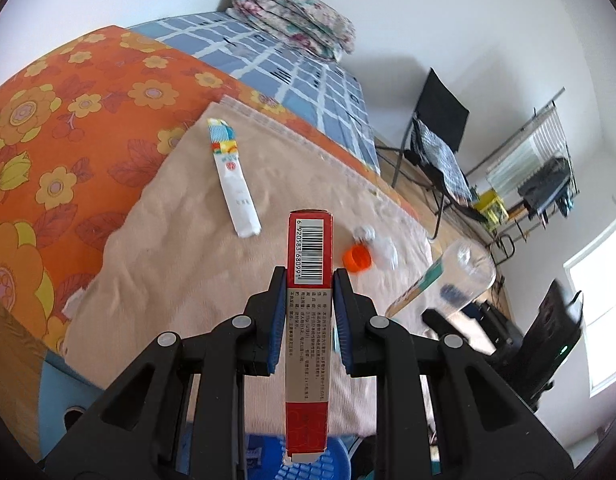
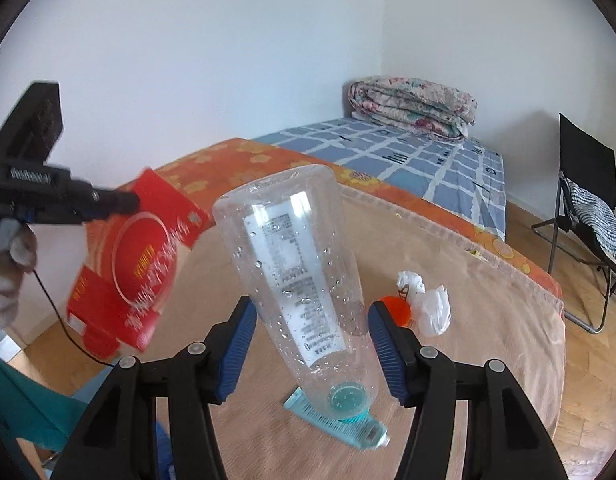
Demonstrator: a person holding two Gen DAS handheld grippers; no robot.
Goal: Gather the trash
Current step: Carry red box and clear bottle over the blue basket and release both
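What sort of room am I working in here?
Most likely a bedroom: a bed with a checked sheet, a folded floral quilt at its head, and a folding chair on the wood floor.

My left fingers [image 1: 277, 320] carry blue pads on black frames, and the box [image 1: 308, 320] between them is red with a grey text panel and a white barcode. The bottle [image 2: 300, 280] is clear, with a white label and teal cap. On the beige blanket [image 1: 188, 280] lie a white sachet [image 1: 234, 176] with a striped, multicoloured end, an orange cap [image 1: 357, 259] and white paper [image 2: 432, 308]. The sheet [image 1: 68, 120] is orange with yellow flowers — beyond it, blue-and-white check.
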